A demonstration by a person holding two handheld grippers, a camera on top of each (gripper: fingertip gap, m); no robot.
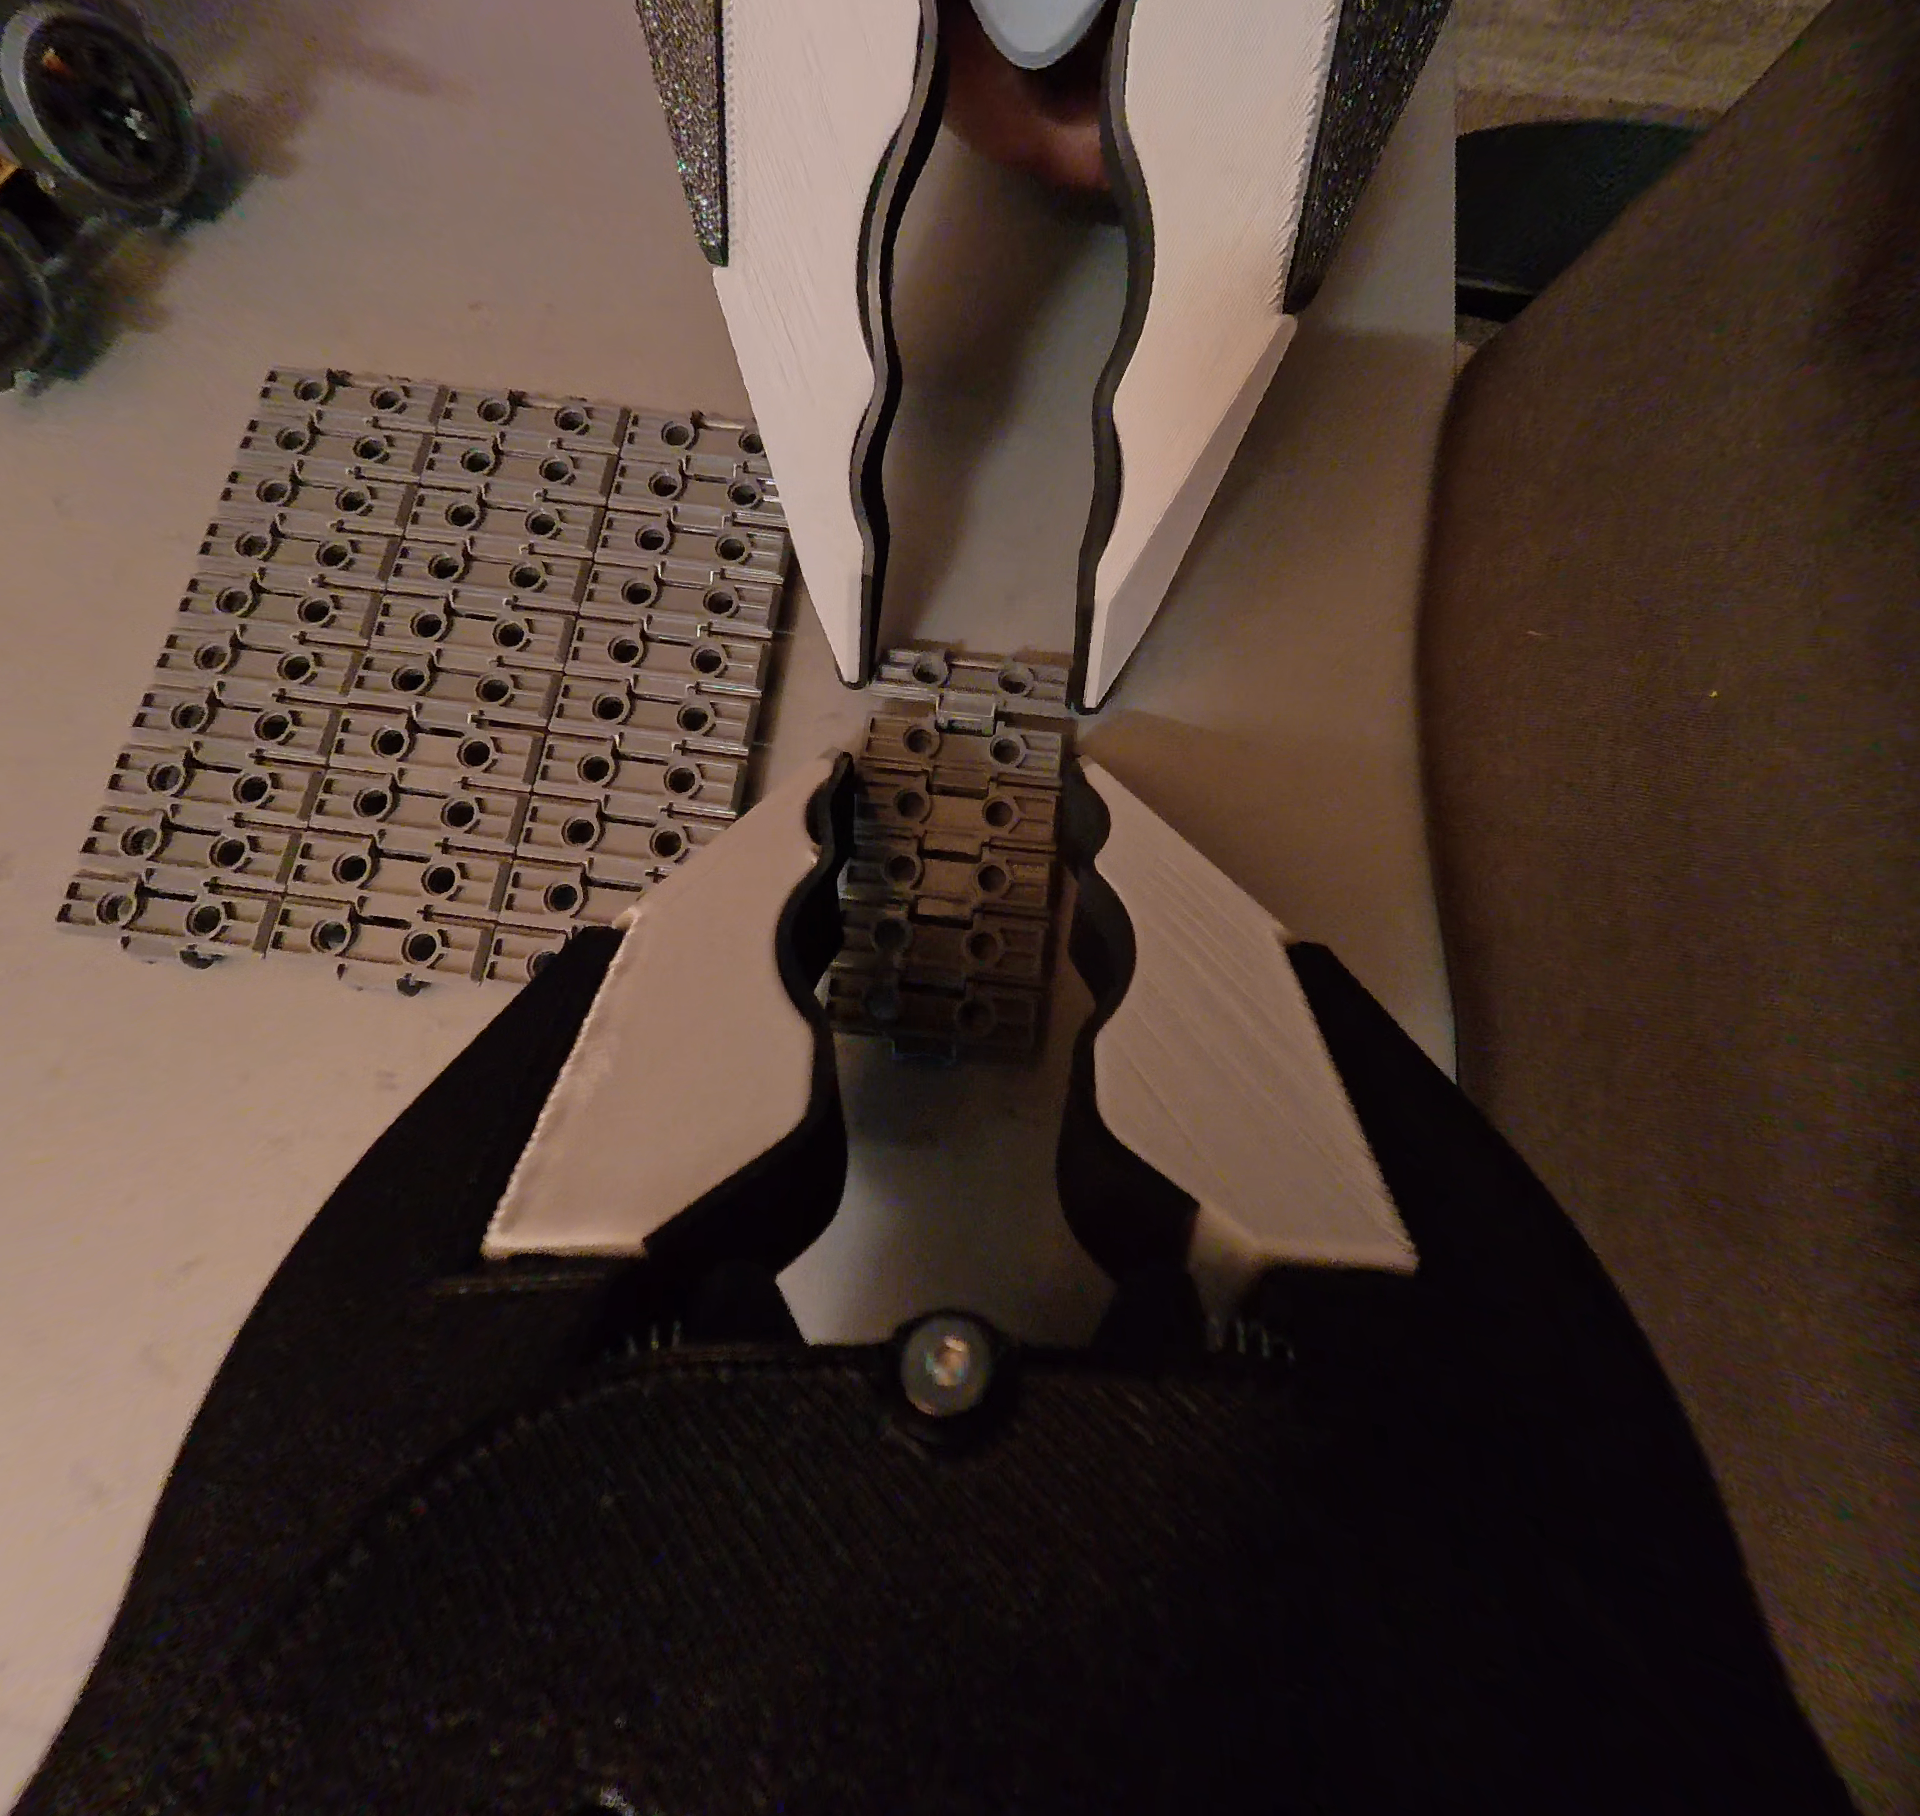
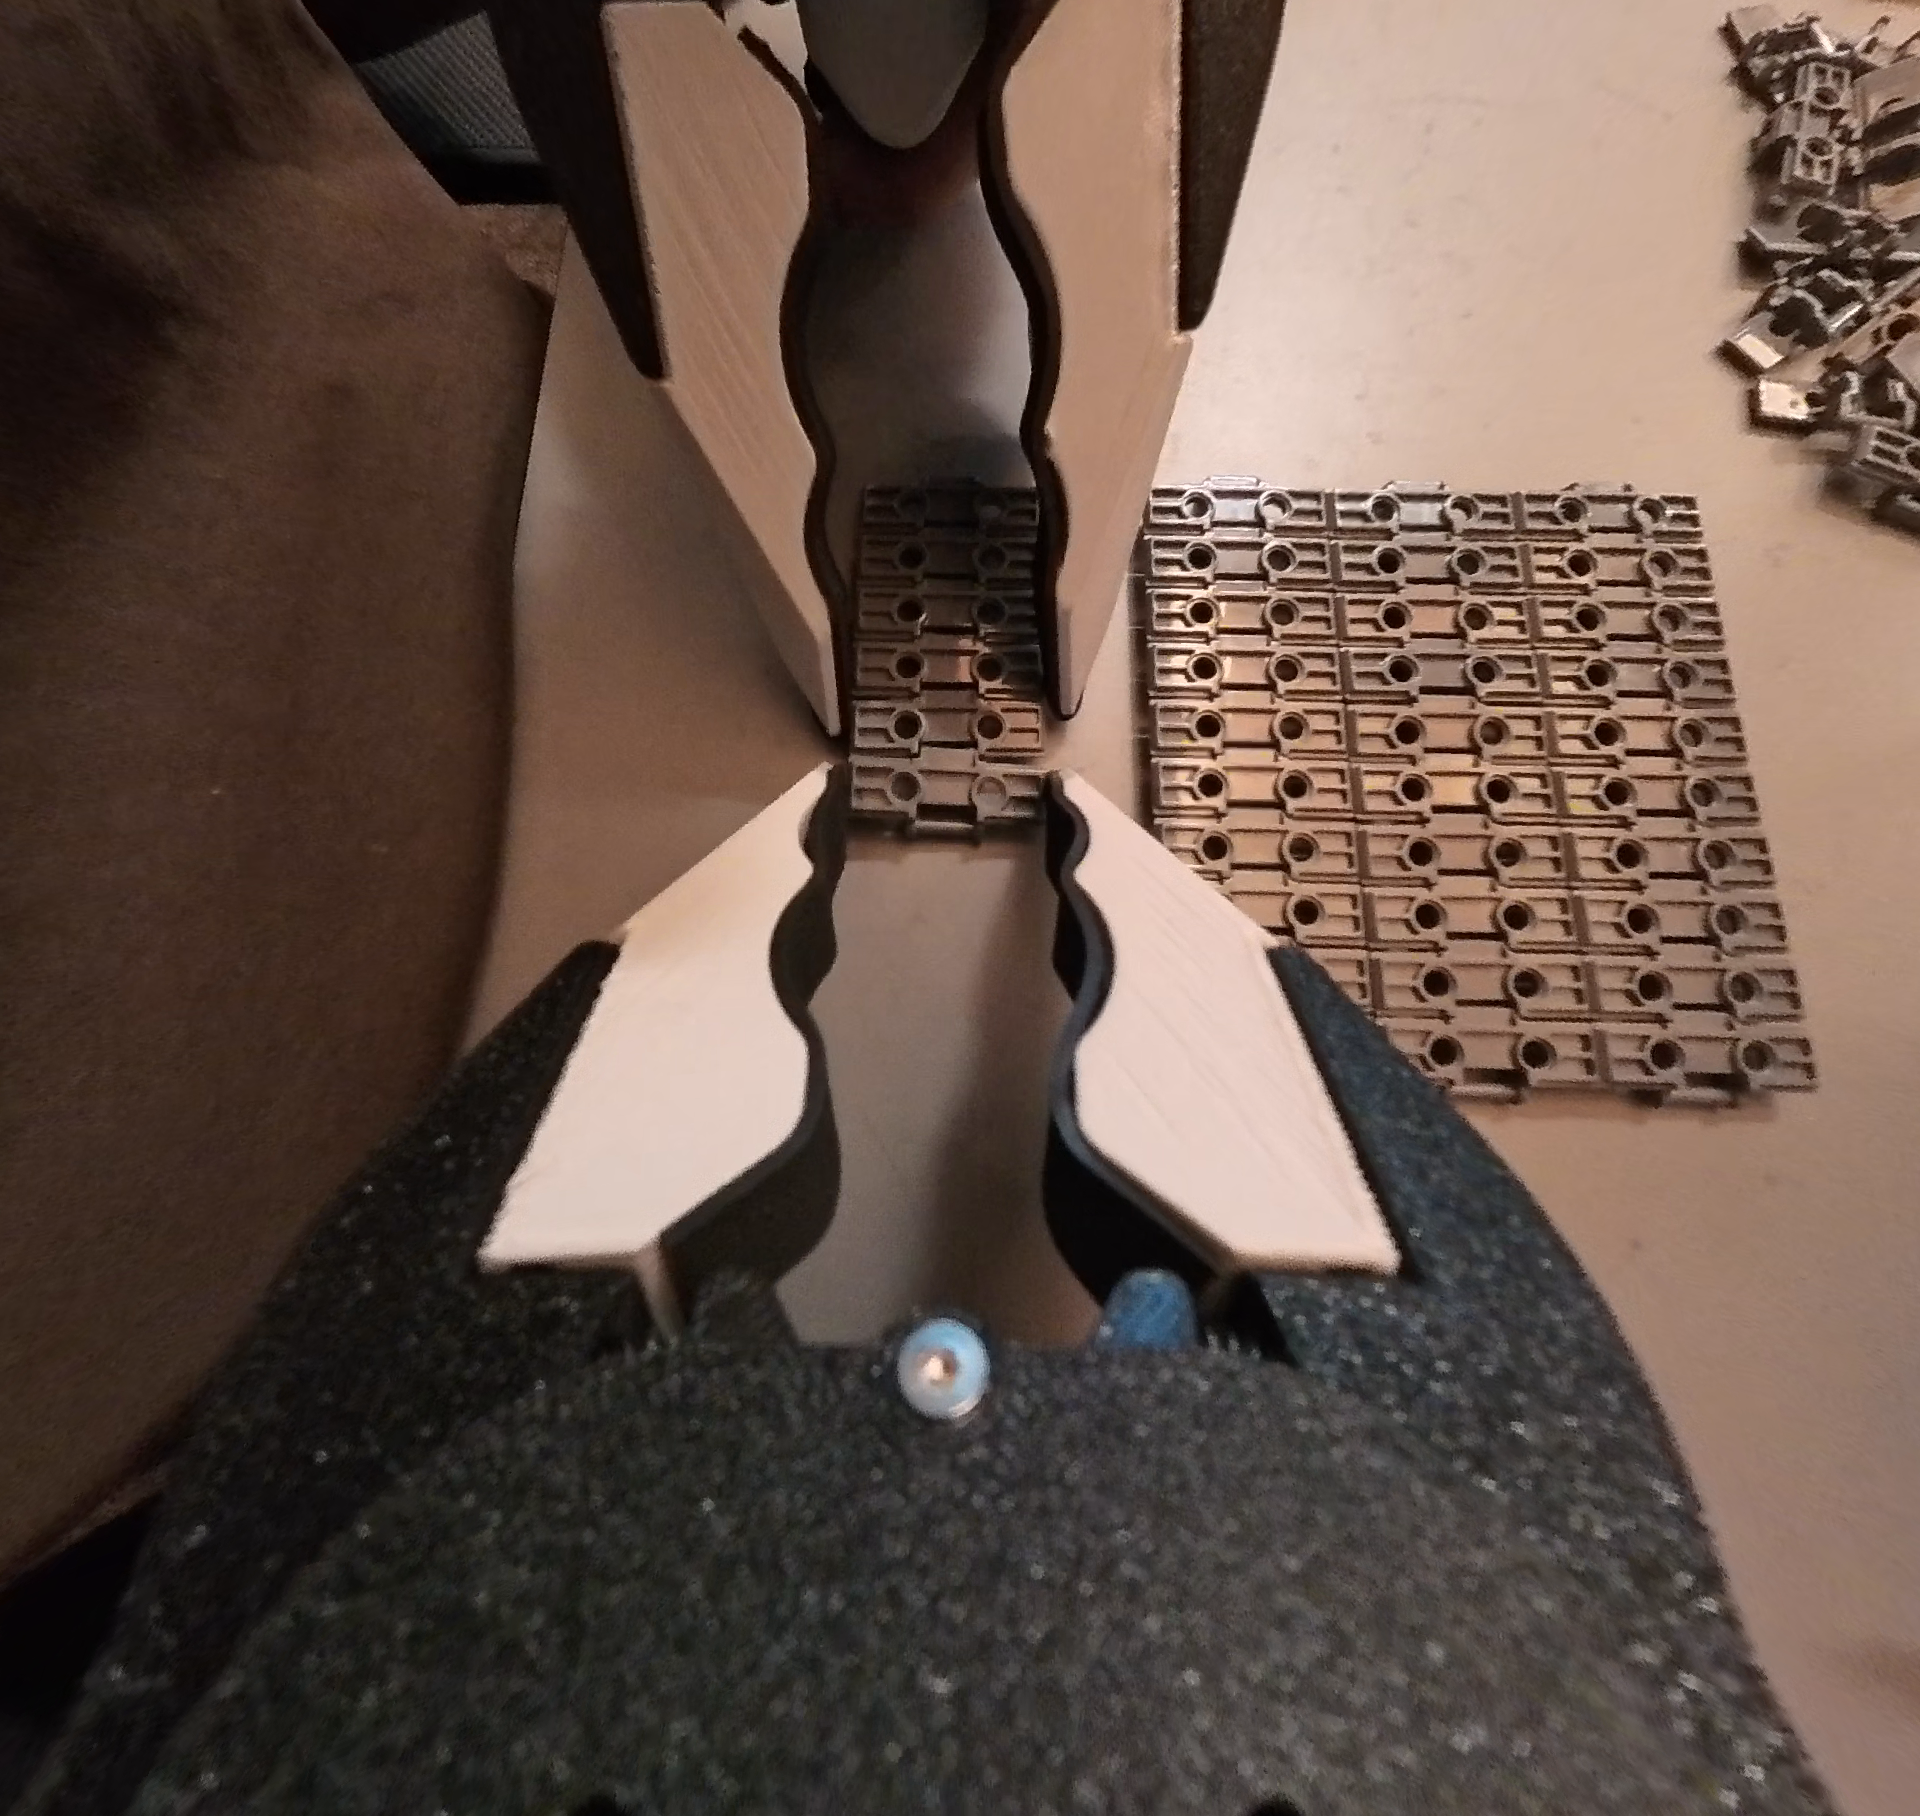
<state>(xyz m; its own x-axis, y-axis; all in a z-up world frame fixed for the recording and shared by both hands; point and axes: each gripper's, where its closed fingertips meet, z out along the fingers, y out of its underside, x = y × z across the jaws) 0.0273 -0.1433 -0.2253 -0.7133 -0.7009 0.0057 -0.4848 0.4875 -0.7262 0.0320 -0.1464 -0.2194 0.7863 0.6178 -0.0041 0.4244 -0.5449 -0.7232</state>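
Note:
A short strip of grey linked track pieces (image 1: 951, 873) lies on the pale table (image 1: 260, 1143), near its edge. My left gripper (image 1: 956, 764) is shut on the strip's sides, its black pads against several links. My right gripper (image 2: 940, 779) faces it tip to tip and is shut on the strip's end link (image 2: 945, 795). The right gripper also shows in the left wrist view (image 1: 977, 691), coming from the top. The left gripper shows in the right wrist view (image 2: 948, 717), over the strip (image 2: 945, 623).
A wide mat of the same grey links (image 1: 447, 665) lies flat beside the strip and also shows in the right wrist view (image 2: 1455, 790). Loose links are piled at the right (image 2: 1829, 260). Dark wheel-like parts (image 1: 94, 104) sit far left. Brown fabric (image 1: 1683, 831) lies past the table edge. Left and right tips are no more than a few centimetres apart.

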